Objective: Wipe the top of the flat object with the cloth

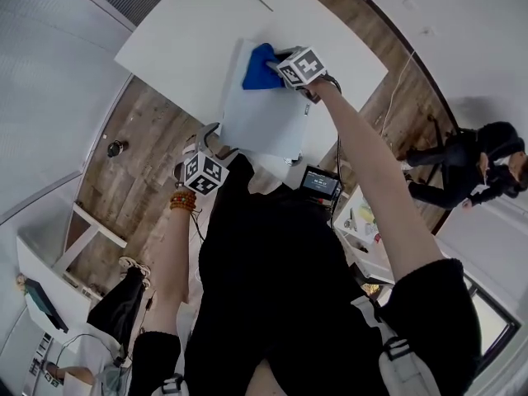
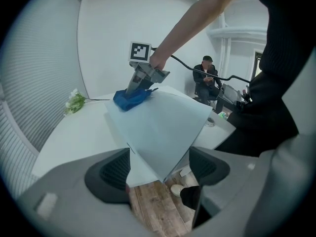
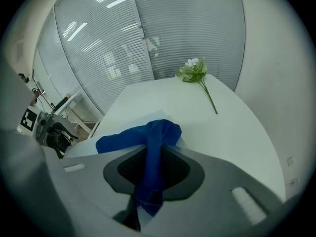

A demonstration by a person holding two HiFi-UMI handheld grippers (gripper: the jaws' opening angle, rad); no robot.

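**Blue cloth sitting on the far end of the flat object**

The right gripper (image 1: 279,71) is clamping a bunched fold of the blue cloth (image 1: 259,66) between closed jaws and resting it on the far end of the pale flat object (image 1: 264,118). The flat object is lying on the white table (image 1: 173,44), its near corner jutting past the edge. The left gripper (image 1: 213,143) is holding its jaws apart around that corner, possibly without touching it.

Crumpled blue cloth (image 1: 258,68) lies on the pale flat sheet (image 1: 264,118), possibly tilted.
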